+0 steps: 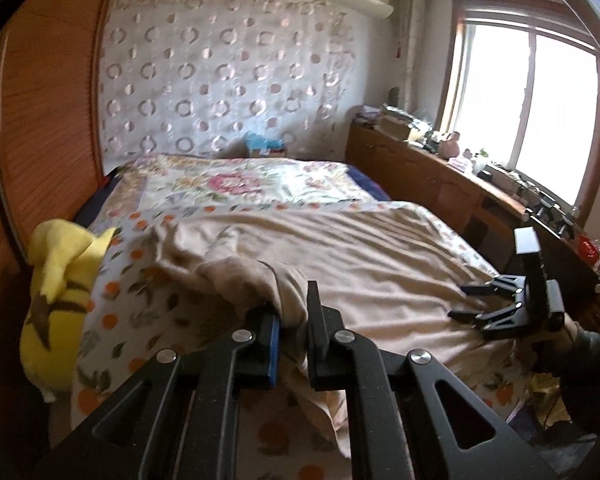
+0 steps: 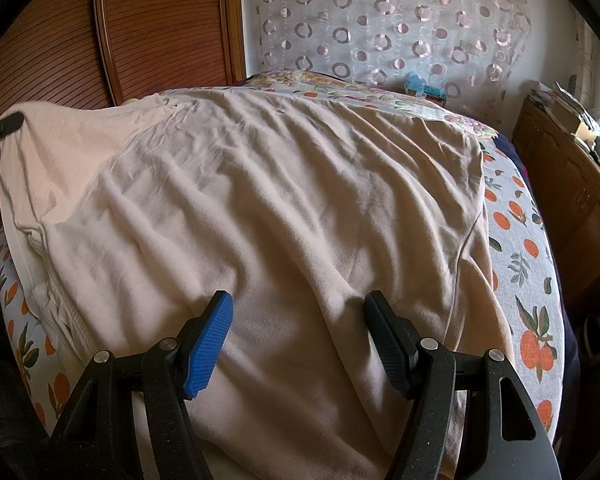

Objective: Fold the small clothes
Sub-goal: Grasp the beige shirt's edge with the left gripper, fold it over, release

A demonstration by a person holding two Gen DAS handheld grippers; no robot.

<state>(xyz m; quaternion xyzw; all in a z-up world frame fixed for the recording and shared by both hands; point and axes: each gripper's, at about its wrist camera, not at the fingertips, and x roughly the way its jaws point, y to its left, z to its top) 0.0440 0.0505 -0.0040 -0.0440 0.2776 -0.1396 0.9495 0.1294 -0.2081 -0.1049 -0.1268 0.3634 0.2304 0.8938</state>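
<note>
A beige garment (image 1: 380, 264) lies spread on the bed; it fills the right wrist view (image 2: 280, 200). My left gripper (image 1: 294, 320) is shut on a bunched fold of the garment at its left edge and holds it lifted off the bed. My right gripper (image 2: 298, 320) is open, its fingers resting on the garment's near part with cloth between them. It also shows in the left wrist view (image 1: 466, 302) at the garment's right side. The tip of the left gripper (image 2: 2, 126) shows at the far left of the right wrist view, on the lifted cloth.
The bed has an orange-fruit print sheet (image 2: 532, 264) and a floral quilt (image 1: 236, 184) further back. A yellow plush toy (image 1: 56, 300) lies at the bed's left edge. A wooden cabinet (image 1: 440, 172) with clutter runs along the right under the window. A wooden wardrobe (image 2: 160, 20) stands left.
</note>
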